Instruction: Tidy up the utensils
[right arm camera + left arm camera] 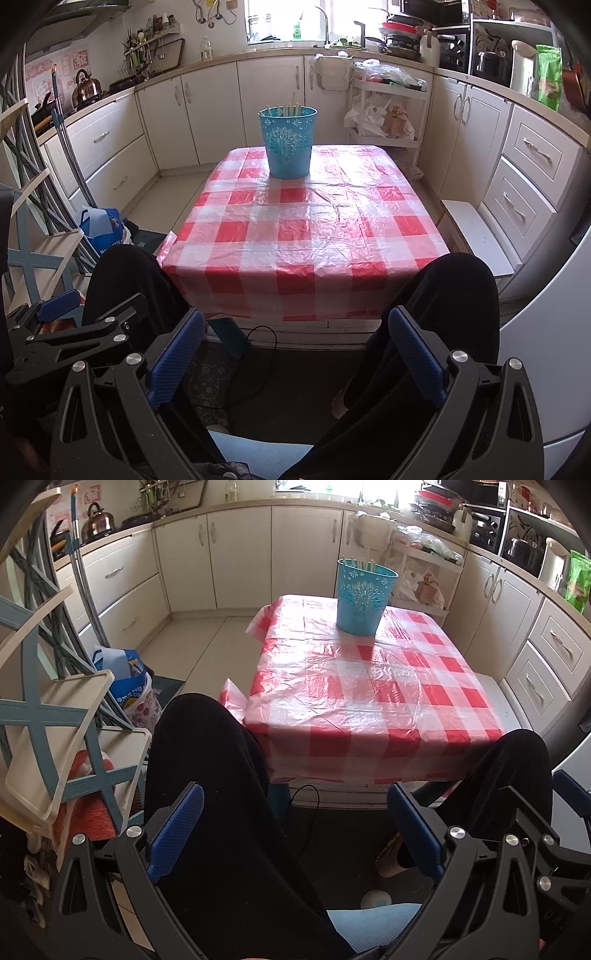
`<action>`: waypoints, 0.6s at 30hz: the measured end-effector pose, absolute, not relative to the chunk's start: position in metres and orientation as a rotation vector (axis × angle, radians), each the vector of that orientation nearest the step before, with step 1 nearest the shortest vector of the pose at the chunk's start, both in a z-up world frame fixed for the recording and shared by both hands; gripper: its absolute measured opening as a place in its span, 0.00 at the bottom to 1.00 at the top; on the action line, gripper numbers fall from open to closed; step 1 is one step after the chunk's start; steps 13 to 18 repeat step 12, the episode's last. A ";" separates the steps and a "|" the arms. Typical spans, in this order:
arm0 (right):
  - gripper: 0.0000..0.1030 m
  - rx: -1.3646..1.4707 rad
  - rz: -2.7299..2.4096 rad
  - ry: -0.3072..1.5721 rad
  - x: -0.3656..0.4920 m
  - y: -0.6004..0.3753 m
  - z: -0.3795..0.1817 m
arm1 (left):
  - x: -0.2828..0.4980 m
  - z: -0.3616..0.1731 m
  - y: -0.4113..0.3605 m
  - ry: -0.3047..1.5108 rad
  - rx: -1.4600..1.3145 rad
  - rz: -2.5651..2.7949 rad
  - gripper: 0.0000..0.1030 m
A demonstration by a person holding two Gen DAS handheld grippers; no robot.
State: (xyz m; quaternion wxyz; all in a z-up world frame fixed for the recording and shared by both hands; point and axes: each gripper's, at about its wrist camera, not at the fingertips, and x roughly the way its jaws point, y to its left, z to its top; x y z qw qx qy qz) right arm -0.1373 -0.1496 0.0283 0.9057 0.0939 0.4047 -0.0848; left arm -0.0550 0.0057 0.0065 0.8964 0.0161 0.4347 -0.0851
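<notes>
Left gripper (295, 834): jaws spread wide, nothing between the blue pads (177, 834), held low over the person's black-clad knees (207, 760). Right gripper (295, 358): jaws likewise spread wide and empty, also low above the knees, with the left gripper's frame visible at 9 o'clock in its view. Blue perforated bucket (289, 142): upright on the red-and-white checked tablecloth (303, 229), at 12 o'clock from the right gripper and 1 o'clock from the left, well apart from both. Pale utensil handles (291, 105) protrude above its rim. White cabinets (269, 96) line the room beyond the table.
</notes>
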 end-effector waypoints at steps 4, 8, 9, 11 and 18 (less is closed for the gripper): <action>0.93 0.188 -0.181 0.832 -0.138 -0.150 0.028 | -0.054 0.004 0.004 0.903 0.044 -0.172 0.93; 0.93 0.187 -0.184 0.836 -0.137 -0.148 0.027 | -0.053 0.003 0.003 0.915 0.053 -0.171 0.93; 0.93 0.187 -0.184 0.836 -0.137 -0.148 0.027 | -0.053 0.003 0.003 0.917 0.054 -0.171 0.93; 0.93 0.187 -0.184 0.836 -0.137 -0.148 0.027 | -0.053 0.003 0.002 0.918 0.057 -0.170 0.93; 0.93 0.186 -0.184 0.837 -0.137 -0.148 0.027 | -0.053 0.003 0.002 0.919 0.058 -0.169 0.93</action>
